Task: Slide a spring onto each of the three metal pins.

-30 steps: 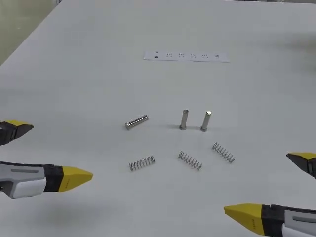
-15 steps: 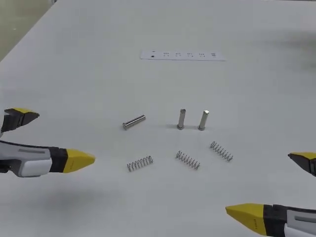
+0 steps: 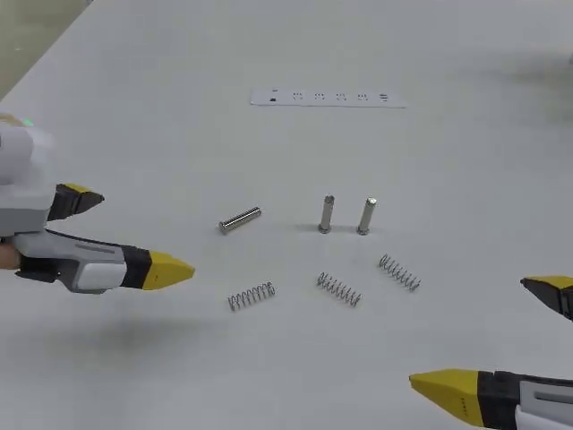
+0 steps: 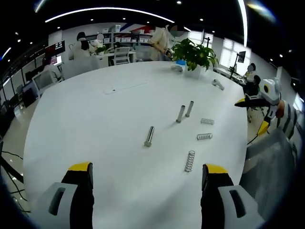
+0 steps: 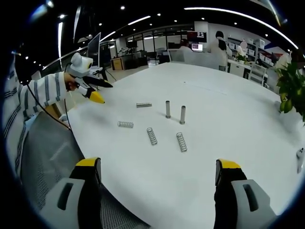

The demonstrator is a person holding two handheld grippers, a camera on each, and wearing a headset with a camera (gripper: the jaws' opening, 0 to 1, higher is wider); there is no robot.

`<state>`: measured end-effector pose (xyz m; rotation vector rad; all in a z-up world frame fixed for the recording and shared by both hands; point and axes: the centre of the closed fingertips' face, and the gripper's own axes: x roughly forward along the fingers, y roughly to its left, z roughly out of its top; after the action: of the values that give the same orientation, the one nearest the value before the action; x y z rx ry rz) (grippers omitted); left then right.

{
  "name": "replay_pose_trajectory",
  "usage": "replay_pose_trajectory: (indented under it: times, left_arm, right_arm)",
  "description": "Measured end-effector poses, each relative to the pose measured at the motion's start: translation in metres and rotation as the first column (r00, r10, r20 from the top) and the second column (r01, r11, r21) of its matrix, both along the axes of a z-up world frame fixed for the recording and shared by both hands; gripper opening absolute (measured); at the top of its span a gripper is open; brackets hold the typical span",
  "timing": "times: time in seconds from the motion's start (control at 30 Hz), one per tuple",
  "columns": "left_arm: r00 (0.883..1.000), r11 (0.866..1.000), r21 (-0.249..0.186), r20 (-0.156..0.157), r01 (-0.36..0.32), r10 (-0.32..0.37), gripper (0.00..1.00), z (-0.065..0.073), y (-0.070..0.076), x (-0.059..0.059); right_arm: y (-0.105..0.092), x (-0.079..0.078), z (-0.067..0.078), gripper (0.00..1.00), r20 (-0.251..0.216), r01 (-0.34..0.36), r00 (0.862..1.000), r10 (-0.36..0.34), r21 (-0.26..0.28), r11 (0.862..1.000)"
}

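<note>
Three springs (image 3: pixel 339 289) loose before pins (image 3: pixel 327 214) — two upright, paper strip (image 3: pixel 327 97) beyond

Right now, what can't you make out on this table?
- Head view: print on the paper strip is too small to read.
- Head view: right hand-held gripper is cut off by the right and bottom edges.
- Head view: left hand-held gripper is cut off by the left edge.
- All views: end coils of left spring, middle spring, right spring are too small to judge.
</note>
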<state>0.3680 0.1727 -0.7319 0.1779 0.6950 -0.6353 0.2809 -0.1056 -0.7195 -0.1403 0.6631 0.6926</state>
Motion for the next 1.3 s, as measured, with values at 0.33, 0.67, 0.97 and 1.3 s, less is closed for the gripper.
replay_pose_trajectory:
  times: [0.33, 0.67, 0.97, 1.3]
  left_arm:
    - [0.998, 0.998, 0.037, -0.035, 0.044, -0.043, 0.88, -0.016, -0.009, 0.007]
    - [0.996, 0.996, 0.038, -0.034, 0.081, -0.08, 0.83, -0.019, -0.029, 0.025]
    - [0.995, 0.994, 0.039, -0.017, 0.102, -0.102, 0.77, -0.015, -0.044, 0.045]
    - [0.993, 0.993, -0.012, 0.004, 0.116, -0.116, 0.66, -0.009, -0.068, 0.059]
  right_arm:
    - [0.002, -0.004, -0.007, 0.98, -0.025, 0.003, 1.0, -0.003, 0.005, 1.0]
    - [0.002, -0.007, -0.008, 0.98, -0.034, -0.001, 0.999, 0.001, 0.003, 1.0]
    - [0.001, -0.007, -0.006, 0.98, -0.032, 0.004, 0.999, -0.004, 0.002, 1.0]
    - [-0.002, -0.006, -0.003, 0.98, -0.024, 0.017, 1.0, -0.016, 0.012, 1.0]
